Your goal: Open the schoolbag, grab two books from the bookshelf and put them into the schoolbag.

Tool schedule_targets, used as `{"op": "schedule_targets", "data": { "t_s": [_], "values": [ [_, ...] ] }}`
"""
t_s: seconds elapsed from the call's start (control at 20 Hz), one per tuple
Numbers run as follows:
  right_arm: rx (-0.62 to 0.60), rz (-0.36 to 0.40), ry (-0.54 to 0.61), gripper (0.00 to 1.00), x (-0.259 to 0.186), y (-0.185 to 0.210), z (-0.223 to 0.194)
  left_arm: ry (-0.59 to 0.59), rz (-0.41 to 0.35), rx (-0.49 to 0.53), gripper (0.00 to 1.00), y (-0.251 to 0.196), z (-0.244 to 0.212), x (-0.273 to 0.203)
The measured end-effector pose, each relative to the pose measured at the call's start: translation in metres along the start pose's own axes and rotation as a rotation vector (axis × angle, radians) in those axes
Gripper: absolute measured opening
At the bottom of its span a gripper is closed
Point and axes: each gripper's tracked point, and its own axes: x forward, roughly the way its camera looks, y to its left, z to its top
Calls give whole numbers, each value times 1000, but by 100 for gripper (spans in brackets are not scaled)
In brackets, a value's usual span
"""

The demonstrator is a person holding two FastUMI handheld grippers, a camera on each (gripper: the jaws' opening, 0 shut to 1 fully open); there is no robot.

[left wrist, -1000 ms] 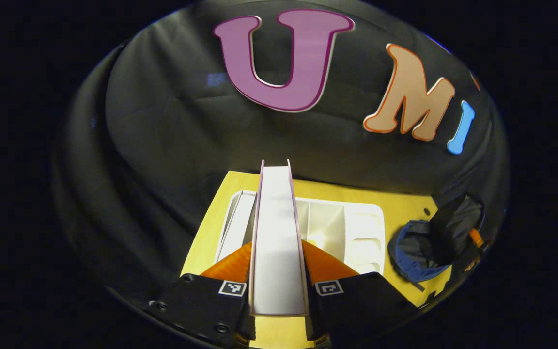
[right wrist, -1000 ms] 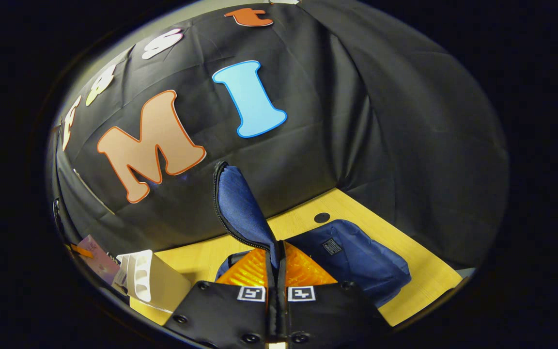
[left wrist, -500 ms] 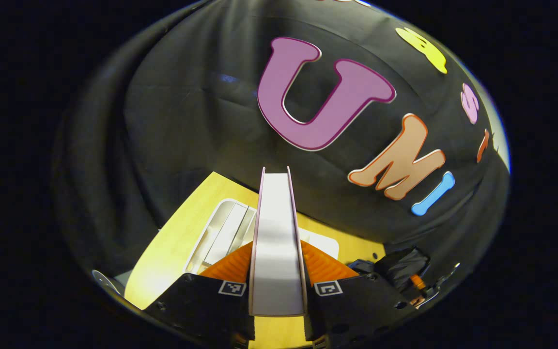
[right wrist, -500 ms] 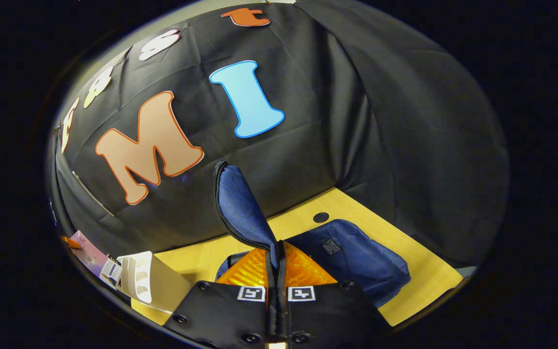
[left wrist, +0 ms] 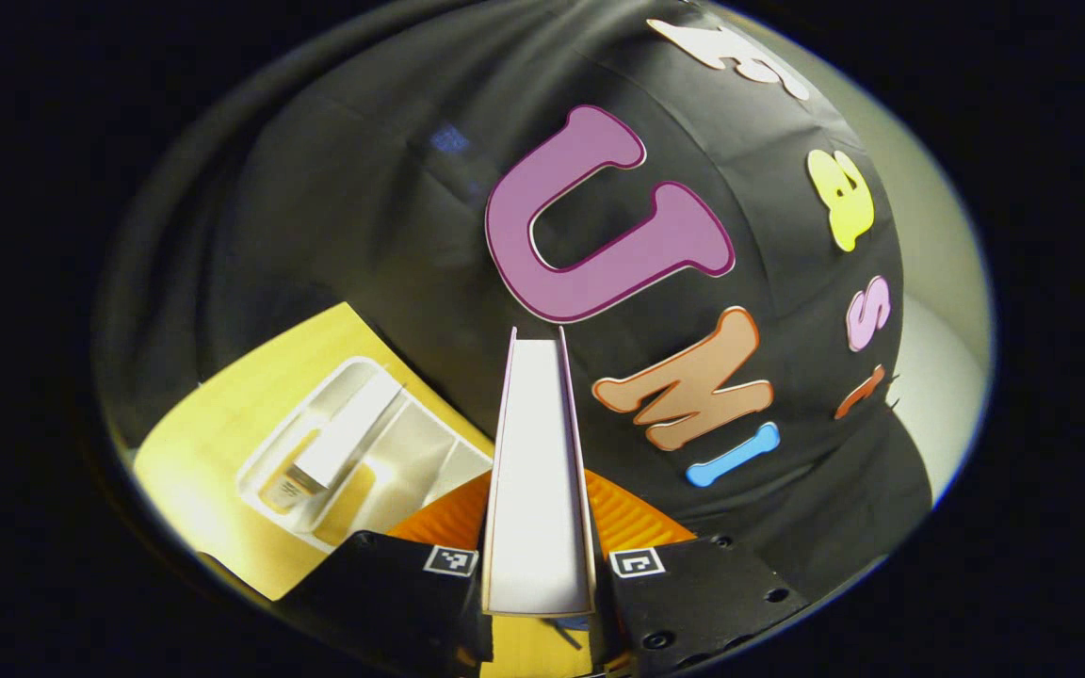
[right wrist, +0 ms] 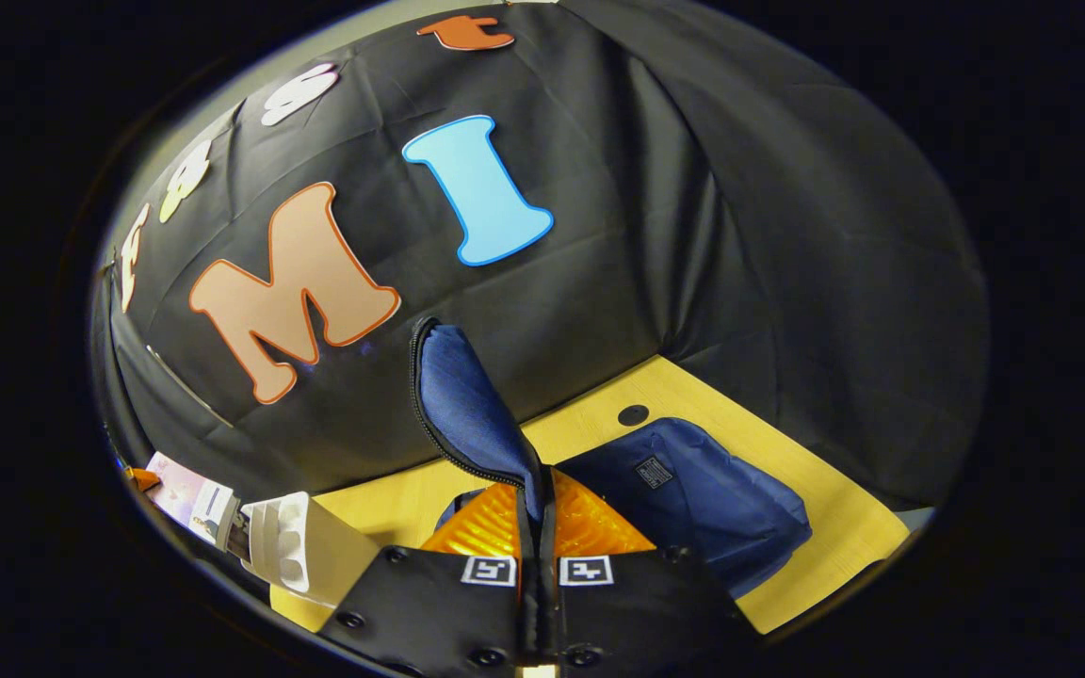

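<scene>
I have a book (left wrist: 537,471) clamped upright between my left gripper (left wrist: 537,527) fingers, lifted above the white bookshelf (left wrist: 354,461) on the yellow table (left wrist: 213,424); my right gripper (right wrist: 537,537) pinches the blue schoolbag (right wrist: 693,499) flap (right wrist: 462,405), raised.

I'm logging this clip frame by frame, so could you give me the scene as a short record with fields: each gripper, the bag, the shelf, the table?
left gripper: shut on a book, held edge-on, lifted clear of the bookshelf
right gripper: shut on the schoolbag flap, held up
schoolbag: blue, lying on the table, flap raised
bookshelf: white, divided, one book left inside
table: yellow wood
</scene>
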Motion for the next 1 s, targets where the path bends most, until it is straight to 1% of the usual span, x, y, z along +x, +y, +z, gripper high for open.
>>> {"op": "schedule_targets", "data": {
  "t_s": [0.15, 0.4, 0.45, 0.5, 0.65, 0.9, 0.95, 1.0],
  "values": [
    [21, 7, 1, 3, 0, -2, 1, 7, -61, -48, 36, -16, -23, 17],
    [23, 26, 3, 3, 0, 0, 0, 51, -124, -67, 36, -47, -69, 55],
    [21, 33, 10, 0, 0, 0, 0, 65, -128, -65, 36, -50, -81, 64],
    [15, 38, 13, 3, 1, 0, -1, 81, -128, -56, 36, -53, -93, 71],
    [5, 49, 17, 3, 1, 0, -1, 131, -125, -61, 36, -58, -130, 94],
    [-9, 63, 29, 3, 2, 3, -1, 171, -124, -101, 36, -61, -193, 131],
    [-16, 66, 31, 7, 2, 4, -1, 178, -130, -116, 36, -62, -205, 139],
    [-20, 68, 33, 3, 2, 4, 0, 191, -132, -126, 36, -63, -218, 146]
  ]
}}
